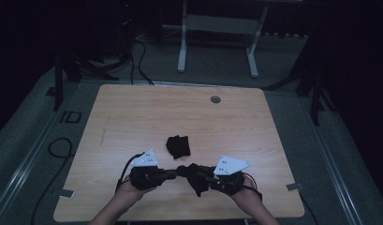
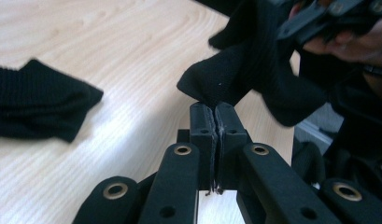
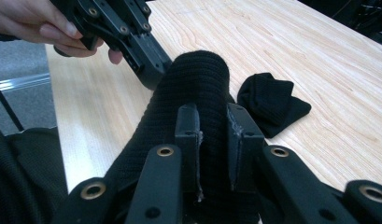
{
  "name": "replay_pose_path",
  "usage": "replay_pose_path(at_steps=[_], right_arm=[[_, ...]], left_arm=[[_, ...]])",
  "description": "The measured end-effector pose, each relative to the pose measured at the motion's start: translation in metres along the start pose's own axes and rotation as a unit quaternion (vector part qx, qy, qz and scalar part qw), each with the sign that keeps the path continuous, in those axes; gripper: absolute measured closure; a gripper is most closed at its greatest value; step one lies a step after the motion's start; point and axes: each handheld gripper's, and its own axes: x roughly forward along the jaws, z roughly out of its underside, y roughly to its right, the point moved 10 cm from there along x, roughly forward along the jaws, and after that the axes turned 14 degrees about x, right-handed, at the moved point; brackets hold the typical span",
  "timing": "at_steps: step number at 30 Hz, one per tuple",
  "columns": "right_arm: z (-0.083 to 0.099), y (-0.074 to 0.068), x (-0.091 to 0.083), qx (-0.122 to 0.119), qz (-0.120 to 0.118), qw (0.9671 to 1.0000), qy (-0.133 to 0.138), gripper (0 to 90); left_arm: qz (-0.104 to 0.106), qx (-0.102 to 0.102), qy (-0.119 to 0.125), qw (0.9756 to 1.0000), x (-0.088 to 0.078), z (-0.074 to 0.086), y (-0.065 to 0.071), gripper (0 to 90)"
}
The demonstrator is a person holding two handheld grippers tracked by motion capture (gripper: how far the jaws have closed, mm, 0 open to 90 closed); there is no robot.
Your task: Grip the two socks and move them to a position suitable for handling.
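A black knitted sock [image 1: 197,177] hangs between my two grippers above the front of the wooden table [image 1: 133,108]. My left gripper [image 2: 215,108] is shut on a pinched edge of this sock [image 2: 254,70]. In the right gripper view, my right gripper [image 3: 212,116] has its jaws pressed on the thick rolled part of the sock [image 3: 198,77], with fabric bunched between them. In the high view the left gripper [image 1: 179,172] and right gripper [image 1: 204,174] point at each other, close together. A second black sock [image 1: 179,146], folded, lies on the table just beyond them.
A round cable hole [image 1: 215,99] sits near the table's far edge. White frame legs [image 1: 182,47] stand on the floor behind. A cable [image 1: 58,145] loops on the floor at the left. The table's front edge is just below my hands.
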Motion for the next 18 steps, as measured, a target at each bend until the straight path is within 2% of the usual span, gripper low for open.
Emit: replay_pose_path(at_steps=[1, 2, 3, 4, 5, 7, 8, 10, 12, 14, 16, 18], right_arm=[[-0.001, 0.001, -0.001, -0.002, 0.004, 1.0000, 0.002, 77.0], [-0.001, 0.003, -0.003, 0.000, 0.007, 1.0000, 0.005, 78.9], [-0.003, 0.006, -0.005, 0.002, 0.017, 0.9998, 0.011, 78.9], [-0.005, 0.012, -0.009, 0.010, 0.026, 0.9995, 0.018, 79.0], [-0.007, 0.016, -0.014, 0.023, 0.021, 0.9992, 0.025, 79.5], [-0.010, 0.022, -0.020, 0.038, 0.020, 0.9984, 0.036, 80.0], [-0.009, 0.022, -0.021, 0.039, 0.020, 0.9985, 0.033, 80.0], [-0.009, 0.022, -0.022, 0.033, 0.026, 0.9986, 0.031, 80.0], [-0.010, 0.023, -0.023, 0.039, 0.019, 0.9985, 0.034, 80.0], [-0.010, 0.028, -0.027, 0.040, 0.032, 0.9980, 0.037, 81.9], [-0.011, 0.039, -0.035, 0.042, 0.060, 0.9962, 0.046, 82.0], [-0.010, 0.047, -0.044, 0.061, 0.062, 0.9948, 0.054, 82.5]], left_arm=[[-0.003, -0.002, -0.005, 1.0000, -0.001, 0.002, -0.001, 88.2], [-0.015, 0.000, -0.014, 0.9998, -0.003, 0.006, -0.004, 88.2], [-0.020, -0.007, -0.011, 0.9997, -0.006, 0.008, -0.007, 88.2], [-0.006, -0.020, 0.005, 0.9998, -0.010, 0.008, -0.007, 88.2], [-0.005, -0.026, 0.017, 0.9995, -0.013, 0.008, -0.008, 88.2], [-0.009, -0.020, 0.012, 0.9997, -0.016, 0.008, -0.007, 88.2], [-0.018, -0.016, 0.006, 0.9997, -0.017, 0.008, -0.007, 88.2], [-0.021, -0.006, -0.003, 0.9998, -0.018, 0.008, -0.007, 88.2], [-0.027, -0.010, -0.007, 0.9996, -0.020, 0.009, -0.009, 88.2], [-0.040, -0.012, -0.009, 0.9991, -0.025, 0.010, -0.014, 88.2], [-0.047, -0.021, -0.013, 0.9986, -0.032, 0.014, -0.019, 88.2], [-0.049, -0.036, -0.005, 0.9981, -0.039, 0.016, -0.022, 88.2]])
